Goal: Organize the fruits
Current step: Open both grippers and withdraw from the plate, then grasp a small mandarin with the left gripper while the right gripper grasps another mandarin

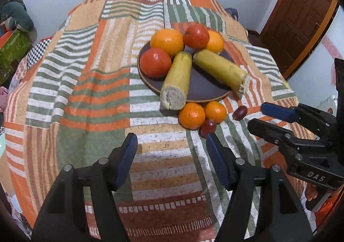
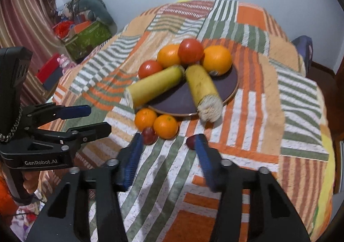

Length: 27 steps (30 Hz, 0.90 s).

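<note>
A dark plate (image 1: pixel 202 85) (image 2: pixel 172 100) holds two oranges (image 1: pixel 167 41), two red round fruits (image 1: pixel 155 62) and two cut banana pieces (image 1: pixel 177 79) (image 2: pixel 203 89). In front of it on the cloth lie two mandarins (image 1: pixel 192 115) (image 2: pixel 165 126) and two dark red grapes (image 1: pixel 208 127) (image 2: pixel 148 132). My left gripper (image 1: pixel 171 137) (image 2: pixel 99 118) hovers open just short of the mandarins, nothing between its fingers. My right gripper (image 2: pixel 168 136) (image 1: pixel 257 115) is open too, its fingertips beside the grapes; one grape (image 2: pixel 190 141) is partly hidden behind a finger.
A striped patchwork cloth (image 1: pixel 86 91) covers the round table. A green box (image 2: pixel 90 37) with clutter stands on the floor at the left. A wooden door (image 1: pixel 301 16) is at the right, and a blue chair (image 2: pixel 303 48) stands behind the table.
</note>
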{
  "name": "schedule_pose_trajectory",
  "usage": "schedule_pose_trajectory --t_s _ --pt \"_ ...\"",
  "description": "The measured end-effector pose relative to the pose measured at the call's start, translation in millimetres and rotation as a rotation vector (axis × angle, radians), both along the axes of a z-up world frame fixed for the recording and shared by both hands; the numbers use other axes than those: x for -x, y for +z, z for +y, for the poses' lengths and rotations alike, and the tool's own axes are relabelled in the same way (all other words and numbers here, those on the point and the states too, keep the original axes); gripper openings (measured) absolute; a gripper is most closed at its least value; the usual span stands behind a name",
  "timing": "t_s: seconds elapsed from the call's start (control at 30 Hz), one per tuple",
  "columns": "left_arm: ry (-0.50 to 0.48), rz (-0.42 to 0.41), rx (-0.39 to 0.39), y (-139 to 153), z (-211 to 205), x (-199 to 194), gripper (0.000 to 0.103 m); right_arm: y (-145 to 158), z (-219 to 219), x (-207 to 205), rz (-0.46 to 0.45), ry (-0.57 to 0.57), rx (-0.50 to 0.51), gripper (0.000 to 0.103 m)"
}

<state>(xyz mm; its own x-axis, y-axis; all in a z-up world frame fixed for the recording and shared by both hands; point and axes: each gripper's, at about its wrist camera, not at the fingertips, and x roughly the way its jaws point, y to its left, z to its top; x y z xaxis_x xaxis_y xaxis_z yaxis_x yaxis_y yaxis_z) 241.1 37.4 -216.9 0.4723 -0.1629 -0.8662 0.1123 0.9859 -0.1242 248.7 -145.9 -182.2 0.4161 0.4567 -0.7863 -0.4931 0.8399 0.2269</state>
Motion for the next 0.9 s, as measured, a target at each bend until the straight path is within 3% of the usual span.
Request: schedule_pose_trajectory --t_s 0.17,0.43,0.7,0.9 --pt "-0.011 0.001 0.009 -6.8 -0.2 -3.5 0.061 -7.9 8.0 -6.0 0.010 0.016 -0.002 0.030" --pt "-0.034 0.028 0.051 -17.4 0.4 -16.1 0.030 -24.4 16.2 -19.9 0.034 0.011 0.014 0.029" --pt "-0.053 0.022 0.074 -19.9 -1.6 -21.4 0.030 -30.4 19.2 -24.4 0.065 0.045 -0.002 0.029" --pt "-0.066 0.025 0.079 -21.9 -5.4 -24.8 0.030 -33.8 18.0 -30.4 0.091 0.046 -0.031 0.037"
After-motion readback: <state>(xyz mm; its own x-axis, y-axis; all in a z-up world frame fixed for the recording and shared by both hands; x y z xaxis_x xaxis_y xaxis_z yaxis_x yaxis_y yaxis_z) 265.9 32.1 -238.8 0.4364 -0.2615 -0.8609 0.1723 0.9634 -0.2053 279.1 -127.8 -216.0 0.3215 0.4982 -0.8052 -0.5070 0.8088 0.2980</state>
